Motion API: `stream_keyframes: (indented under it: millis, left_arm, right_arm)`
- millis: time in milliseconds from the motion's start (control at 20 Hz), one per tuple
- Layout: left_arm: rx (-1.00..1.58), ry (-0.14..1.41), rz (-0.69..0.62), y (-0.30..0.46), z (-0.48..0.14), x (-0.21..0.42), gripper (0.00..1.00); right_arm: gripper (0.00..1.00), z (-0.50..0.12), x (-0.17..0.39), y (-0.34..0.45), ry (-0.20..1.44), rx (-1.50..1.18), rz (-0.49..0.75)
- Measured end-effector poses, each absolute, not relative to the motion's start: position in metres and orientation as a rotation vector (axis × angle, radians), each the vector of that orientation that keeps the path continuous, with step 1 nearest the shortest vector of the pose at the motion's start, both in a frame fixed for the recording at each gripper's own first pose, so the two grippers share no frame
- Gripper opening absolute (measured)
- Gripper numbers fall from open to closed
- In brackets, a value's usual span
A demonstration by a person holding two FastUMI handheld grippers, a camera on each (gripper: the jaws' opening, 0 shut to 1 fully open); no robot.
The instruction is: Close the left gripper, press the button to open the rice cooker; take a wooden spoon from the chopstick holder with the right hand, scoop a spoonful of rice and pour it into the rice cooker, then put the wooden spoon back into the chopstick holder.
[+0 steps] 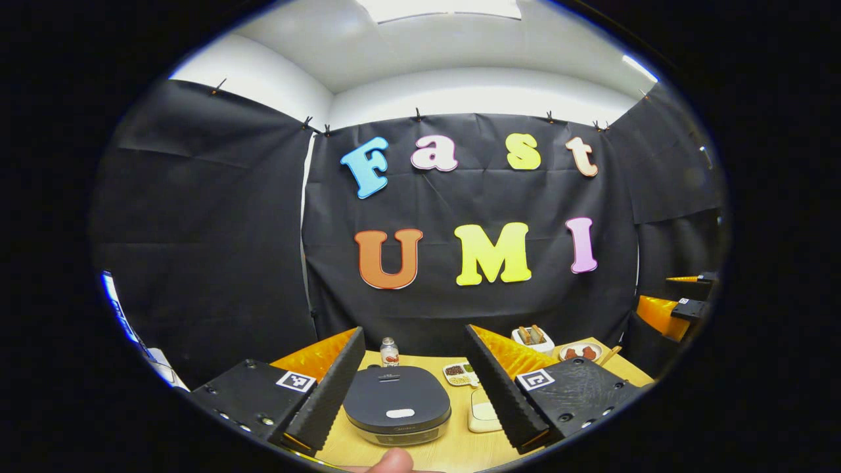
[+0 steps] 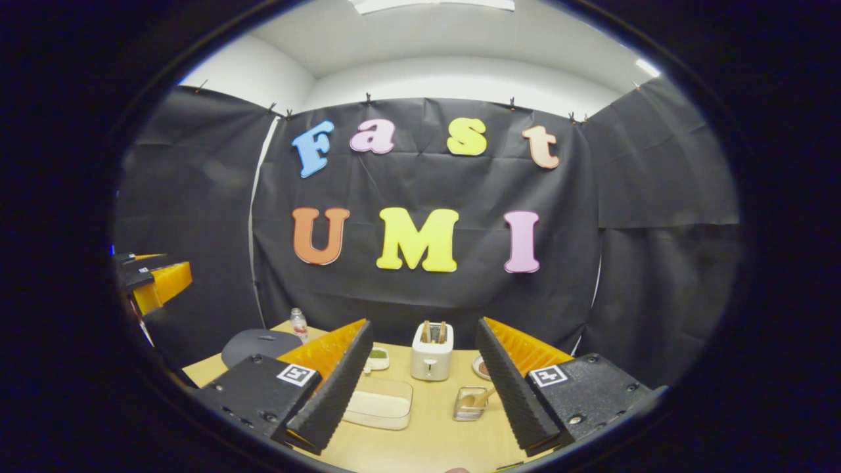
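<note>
The left tool (image 1: 415,387) is hovering with its fingers spread wide above the closed rice cooker (image 1: 397,403) on the desk (image 1: 460,447). The right tool (image 2: 424,387) is also gaping wide, empty, with the wooden spoon (image 2: 477,398) sitting in the chopstick holder (image 2: 469,405) beside the rice container (image 2: 379,402).

Black cloth (image 1: 217,217) hangs as the booth's wall on three sides, creased and pinned along its top edge by small dark clips (image 1: 417,117). Above the cloth runs a plain white upper wall (image 2: 453,79), curving into a white ceiling (image 1: 394,46). A bright rectangular ceiling light panel (image 1: 440,8) glows at the top, and a second narrow light strip (image 1: 638,67) shines at the right. Below, a light wooden tabletop (image 2: 433,420) stands against the back cloth.
</note>
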State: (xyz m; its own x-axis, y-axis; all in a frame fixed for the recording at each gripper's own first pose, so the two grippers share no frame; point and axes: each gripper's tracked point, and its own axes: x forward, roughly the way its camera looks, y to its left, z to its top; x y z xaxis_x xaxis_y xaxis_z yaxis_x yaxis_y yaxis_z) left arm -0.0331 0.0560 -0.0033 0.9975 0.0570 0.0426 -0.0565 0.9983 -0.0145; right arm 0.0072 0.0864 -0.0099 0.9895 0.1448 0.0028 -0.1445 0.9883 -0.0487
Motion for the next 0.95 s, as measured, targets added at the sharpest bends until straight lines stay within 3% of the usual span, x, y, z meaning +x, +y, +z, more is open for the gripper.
stream_keyframes:
  millis: [50,100,950]
  left_arm:
    - [-0.018,-0.041,0.054,0.056,-0.003,-0.035,1.00]
    - [-0.018,-0.042,0.059,0.058,-0.002,-0.036,0.96]
    - [0.015,-0.031,0.060,0.057,-0.003,-0.035,0.95]
  right_arm:
    - [1.00,-0.009,0.006,0.088,-0.002,-0.042,0.149]
    - [1.00,-0.011,0.005,0.088,0.002,-0.036,0.148]
    - [1.00,-0.006,-0.001,0.086,0.003,-0.049,0.141]
